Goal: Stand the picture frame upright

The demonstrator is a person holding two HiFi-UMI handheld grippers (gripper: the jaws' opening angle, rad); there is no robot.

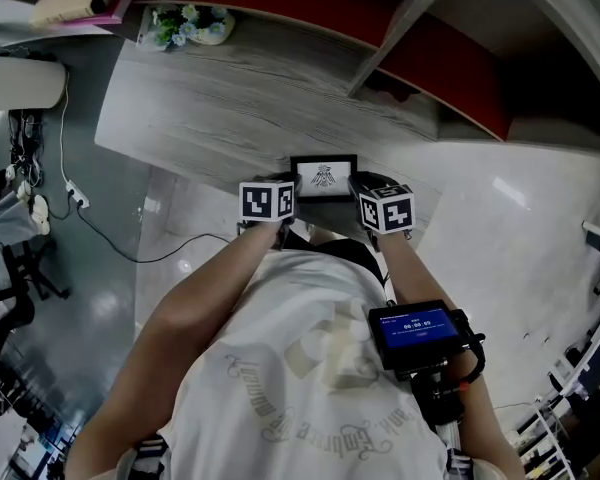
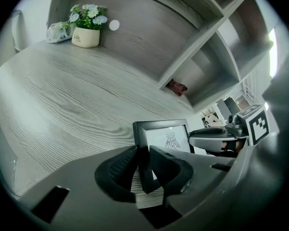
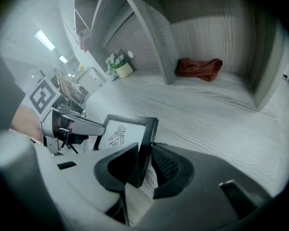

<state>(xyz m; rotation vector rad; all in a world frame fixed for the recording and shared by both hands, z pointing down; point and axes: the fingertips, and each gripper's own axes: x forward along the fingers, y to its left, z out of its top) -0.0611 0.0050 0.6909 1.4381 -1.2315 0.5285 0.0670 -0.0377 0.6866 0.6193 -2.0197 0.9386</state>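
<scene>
The left tongs (image 2: 143, 160) clench the picture frame's (image 1: 324, 177) left edge, the right tongs (image 3: 144, 160) clench its right edge, at the desk's (image 1: 230, 108) near side.

Left tool (image 2: 143, 154), right tool (image 3: 144, 150): both clamped.

Grey wood-grain desk (image 1: 230, 98); seemingly glossy floor (image 1: 500, 228).

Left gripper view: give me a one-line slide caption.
Left gripper clamps the picture frame by its left edge, right gripper by the opposite edge, on a wood-grain desk.
</scene>
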